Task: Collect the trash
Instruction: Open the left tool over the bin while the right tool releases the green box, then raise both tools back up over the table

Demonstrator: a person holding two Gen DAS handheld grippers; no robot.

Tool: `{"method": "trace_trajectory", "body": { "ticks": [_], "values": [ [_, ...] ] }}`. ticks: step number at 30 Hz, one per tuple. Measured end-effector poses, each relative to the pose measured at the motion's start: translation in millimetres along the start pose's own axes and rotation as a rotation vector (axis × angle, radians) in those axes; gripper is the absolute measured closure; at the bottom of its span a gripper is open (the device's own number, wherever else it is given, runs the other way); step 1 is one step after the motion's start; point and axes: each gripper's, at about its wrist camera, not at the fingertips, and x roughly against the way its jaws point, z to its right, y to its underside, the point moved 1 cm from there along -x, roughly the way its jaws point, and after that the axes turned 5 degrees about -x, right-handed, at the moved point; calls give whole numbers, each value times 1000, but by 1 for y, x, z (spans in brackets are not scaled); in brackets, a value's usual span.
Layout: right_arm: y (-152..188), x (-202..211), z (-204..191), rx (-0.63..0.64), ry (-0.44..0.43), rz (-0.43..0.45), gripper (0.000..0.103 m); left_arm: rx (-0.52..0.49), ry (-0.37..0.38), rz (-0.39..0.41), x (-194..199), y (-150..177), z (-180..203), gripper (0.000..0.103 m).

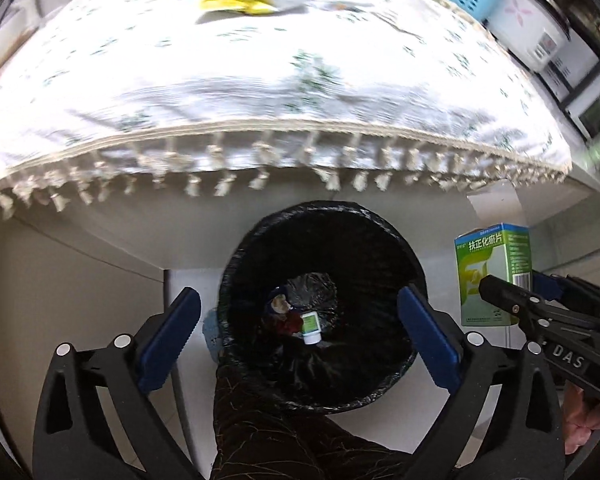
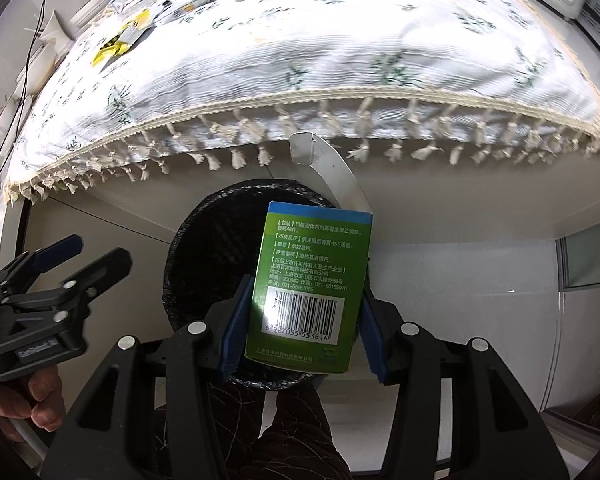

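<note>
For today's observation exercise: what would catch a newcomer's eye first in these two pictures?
The green box, flap open, clamped in the right tongs above the black-lined bin. Next, the bin's mouth between the open left tongs, a small bottle at its bottom. Behind, a tasselled tablecloth bearing a yellow wrapper.

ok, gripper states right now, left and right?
Left gripper: open, empty, above the trash bin.
Right gripper: shut on the green medicine box.

Left gripper [image 1: 300,340]: jaws spread wide, nothing between them, lower centre of frame. Right gripper [image 2: 300,320]: pads clamped on a green box [image 2: 308,280], lower centre.
</note>
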Motion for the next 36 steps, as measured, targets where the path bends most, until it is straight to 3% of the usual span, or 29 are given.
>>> {"method": "trace_trajectory", "body": {
  "ticks": [28,36],
  "values": [
    [-14,-65,-69,93,-9,-66,54,114,-68,-22,27,11,-81,6],
    [-27,-51,-66,82,4,-18,32,114,-56,-23,21,4,-78,6]
  ]
}}
